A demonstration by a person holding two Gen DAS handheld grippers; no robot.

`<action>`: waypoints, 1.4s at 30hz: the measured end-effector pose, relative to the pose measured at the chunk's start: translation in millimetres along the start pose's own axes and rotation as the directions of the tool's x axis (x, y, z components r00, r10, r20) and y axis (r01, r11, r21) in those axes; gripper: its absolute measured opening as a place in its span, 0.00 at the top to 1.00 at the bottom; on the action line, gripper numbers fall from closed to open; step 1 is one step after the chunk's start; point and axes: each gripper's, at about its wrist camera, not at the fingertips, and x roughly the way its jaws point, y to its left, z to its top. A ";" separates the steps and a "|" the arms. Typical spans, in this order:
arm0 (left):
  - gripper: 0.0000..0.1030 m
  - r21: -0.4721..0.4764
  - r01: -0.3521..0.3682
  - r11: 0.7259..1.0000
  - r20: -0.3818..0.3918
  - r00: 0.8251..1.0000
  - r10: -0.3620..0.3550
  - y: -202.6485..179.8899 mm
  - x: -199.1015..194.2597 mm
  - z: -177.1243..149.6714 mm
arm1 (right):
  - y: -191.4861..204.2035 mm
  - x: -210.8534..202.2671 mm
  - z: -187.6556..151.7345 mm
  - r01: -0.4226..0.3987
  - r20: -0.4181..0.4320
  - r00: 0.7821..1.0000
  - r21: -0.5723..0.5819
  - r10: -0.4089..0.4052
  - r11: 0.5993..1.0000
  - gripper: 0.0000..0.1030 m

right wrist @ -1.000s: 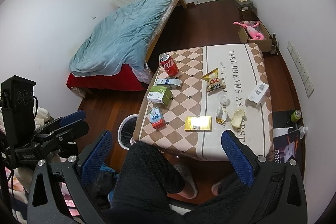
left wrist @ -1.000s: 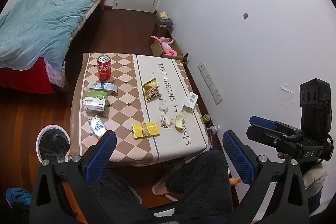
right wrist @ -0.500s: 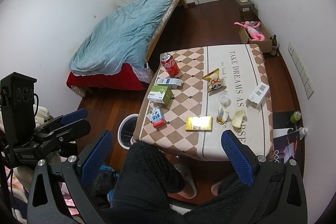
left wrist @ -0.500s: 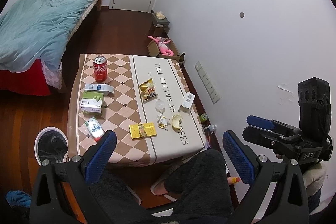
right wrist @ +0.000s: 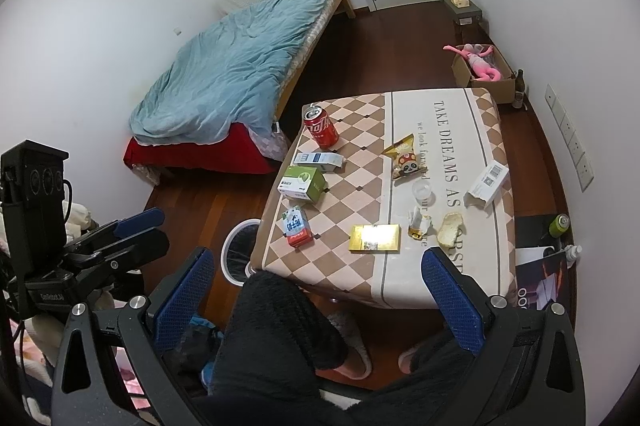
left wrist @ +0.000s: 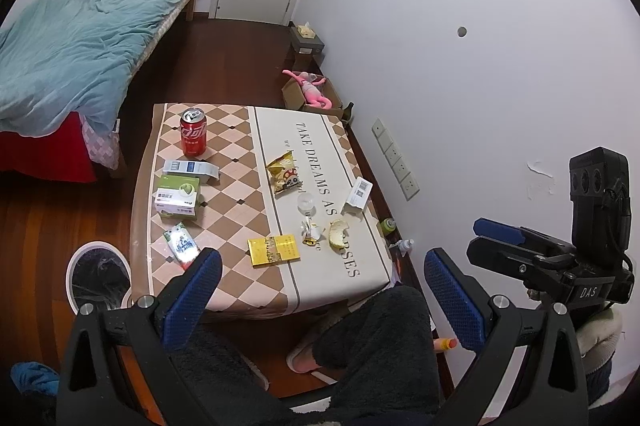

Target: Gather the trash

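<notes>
Trash lies on a low table with a checked cloth (left wrist: 224, 182) (right wrist: 360, 154): a red can (left wrist: 193, 132) (right wrist: 320, 127), a blue-white carton (left wrist: 191, 169), a green box (left wrist: 177, 196) (right wrist: 302, 183), a small drink carton (left wrist: 181, 246) (right wrist: 296, 227), a yellow flat box (left wrist: 274, 250) (right wrist: 375, 237), a snack bag (left wrist: 284, 178) (right wrist: 407, 161), a clear cup (left wrist: 307, 203), a crumpled wrapper (left wrist: 311, 231), a peel (left wrist: 338, 234) (right wrist: 449, 229) and a white box (left wrist: 359, 191) (right wrist: 488, 183). My left gripper (left wrist: 320, 290) and right gripper (right wrist: 318, 290) are open, empty, high above the table's near edge.
A white bin with a black liner (left wrist: 98, 276) (right wrist: 240, 258) stands on the floor left of the table. A bed with a blue quilt (left wrist: 72, 42) is at the left. A box with a pink toy (left wrist: 310, 92) sits by the wall. The person's legs (left wrist: 360, 346) are below.
Both grippers drifted slightly; the table sits a little differently in the left wrist view. Nothing was taken hold of.
</notes>
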 end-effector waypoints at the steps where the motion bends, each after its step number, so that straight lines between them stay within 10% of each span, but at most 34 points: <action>1: 0.00 -0.001 0.001 1.000 0.000 1.000 -0.001 -0.7 0.7 0.6 | -0.3 -0.3 1.0 -0.002 0.000 1.000 0.001 0.002 1.000 0.00; 36: 0.00 -0.003 0.000 1.000 0.002 1.000 0.000 6.2 -3.2 -3.0 | 0.5 -1.0 -1.3 -0.001 0.008 1.000 -0.004 0.001 1.000 0.00; 39: 0.00 -0.017 -0.080 0.997 0.005 0.997 0.080 9.9 2.6 -4.0 | 0.5 -0.2 -2.3 0.004 0.011 1.000 -0.002 -0.004 1.000 0.00; 42: 0.00 -0.030 -0.319 0.947 0.029 0.947 0.320 26.4 23.7 -6.5 | -1.0 12.5 -2.2 0.054 -0.005 0.999 -0.022 -0.054 0.998 0.00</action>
